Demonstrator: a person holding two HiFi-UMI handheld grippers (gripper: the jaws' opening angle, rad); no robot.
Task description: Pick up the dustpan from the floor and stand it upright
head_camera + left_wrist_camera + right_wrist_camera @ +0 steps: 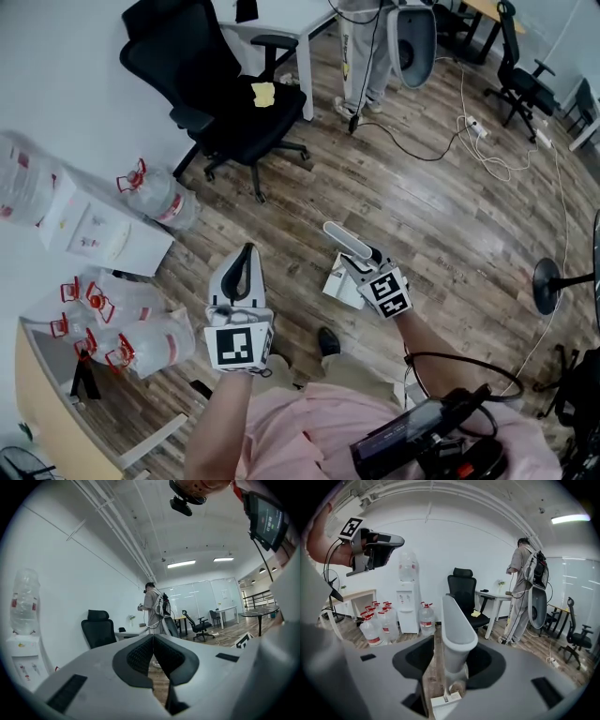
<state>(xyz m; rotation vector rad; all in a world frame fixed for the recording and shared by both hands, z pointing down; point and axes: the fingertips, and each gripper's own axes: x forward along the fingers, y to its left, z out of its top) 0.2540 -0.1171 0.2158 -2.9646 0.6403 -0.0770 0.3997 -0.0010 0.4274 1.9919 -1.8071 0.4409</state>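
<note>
Dustpan (345, 246) is gripped by the right gripper (364, 267), whose 2 jaws are clamped on the gray handle just above the white pan (339, 286). In the right gripper view the dustpan (457, 630) rises between the jaws, its handle pointing up and away and its pan at the bottom edge, nearest the camera. From the head view it hangs over the wooden floor (450, 225), just ahead of the person's dark shoe (327, 341); whether the pan touches the boards cannot be told. The left gripper (247, 251) is held beside it and apart from it, jaws brought together at the tips with nothing between them, as the left gripper view (153, 638) shows plainly. Farther out, a black office chair (225, 94) stands by the wall with a yellow item (264, 93) on its seat, next to a white desk (281, 28). A white water dispenser (408, 602) stands against the wall with several large water bottles (141, 328) clustered at its foot. A second person (524, 588) stands at the desk wearing a backpack rig. White cables (487, 150) trail across the floor toward more chairs, and a round black stand base (553, 281) sits at the right.
</note>
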